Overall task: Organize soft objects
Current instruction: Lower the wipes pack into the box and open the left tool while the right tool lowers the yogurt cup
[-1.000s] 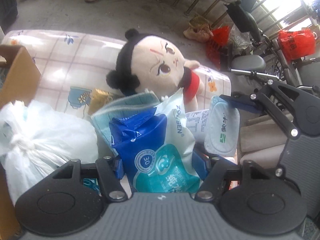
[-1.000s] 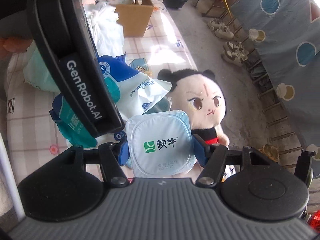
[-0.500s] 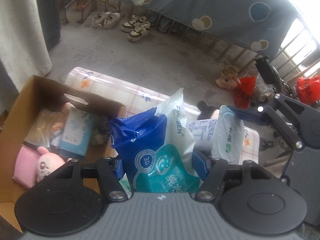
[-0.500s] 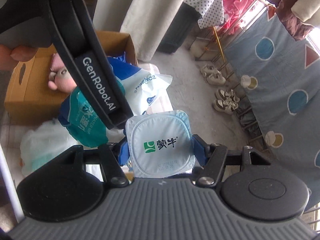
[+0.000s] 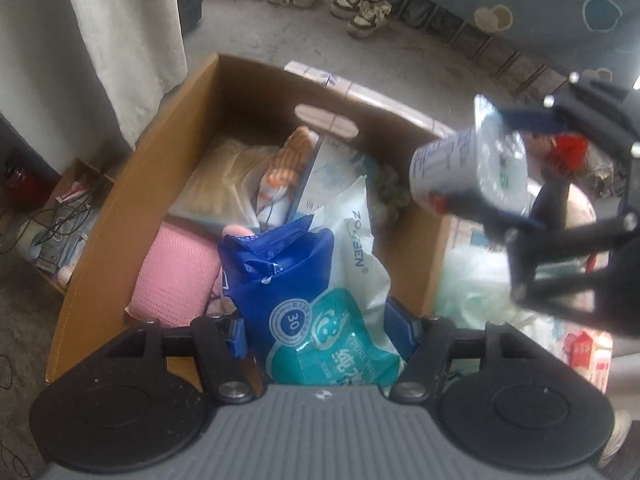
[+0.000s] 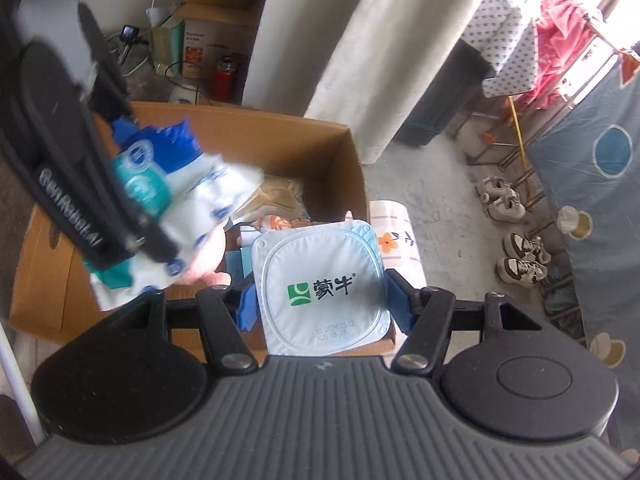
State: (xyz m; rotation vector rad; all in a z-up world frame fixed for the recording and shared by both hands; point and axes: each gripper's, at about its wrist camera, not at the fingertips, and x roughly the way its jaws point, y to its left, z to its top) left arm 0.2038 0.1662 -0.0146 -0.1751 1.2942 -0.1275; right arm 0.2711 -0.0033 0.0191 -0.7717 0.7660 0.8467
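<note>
Wipes pack point(image 5: 320, 304) & yogurt cup point(image 6: 322, 286), both now above the box point(image 5: 120, 216). A sec ago both hung over the tablecloth by a plush doll; half a sec ago the box was only entering view. Implication: carry phase about done, release into box likely next.

L gripper point(image 5: 318, 330): jaws part-open, pads pressed on the pack's sides; pack sticks out past the tips, over the box interior, above a pink item point(image 5: 176, 272) and a carton point(image 5: 336, 168).

R gripper point(image 6: 320, 300): jaws part-open, clamped on the cup; foil lid faces the cam, cup over the box's near-right corner, nearer the rim than the pack.

Shoes point(image 6: 520, 264) on floor beyond box.
</note>
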